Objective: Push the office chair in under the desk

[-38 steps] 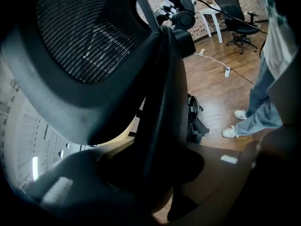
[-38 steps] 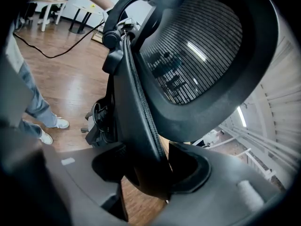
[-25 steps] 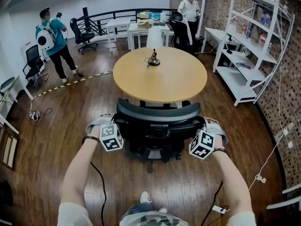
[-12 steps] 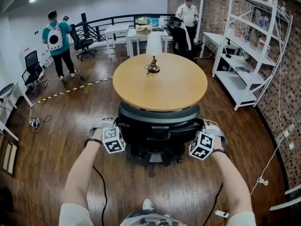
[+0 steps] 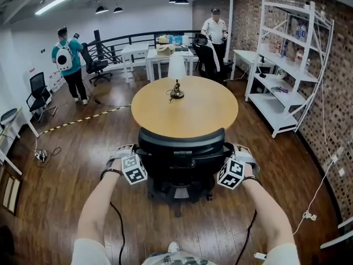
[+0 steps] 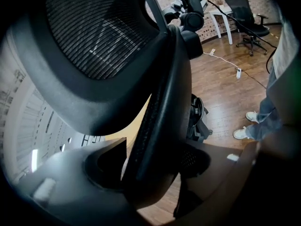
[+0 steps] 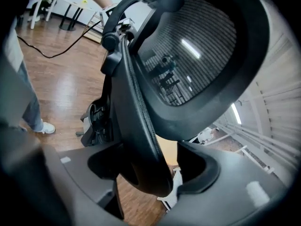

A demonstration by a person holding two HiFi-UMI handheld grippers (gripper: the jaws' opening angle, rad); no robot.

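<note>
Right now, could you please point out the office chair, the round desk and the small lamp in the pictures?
office chair (image 5: pixel 182 141): head view, on the top edge of its backrest.
round desk (image 5: pixel 197 110): head view, on the bare wooden top.
lamp (image 5: pixel 176 68): head view, on its white shade.

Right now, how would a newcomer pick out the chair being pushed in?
Find the round wooden table mid-room, a lamp on it. At its near edge stands a black mesh-backed office chair. Unlike the black chairs farther off, it alone is drawn up to that table.
</note>
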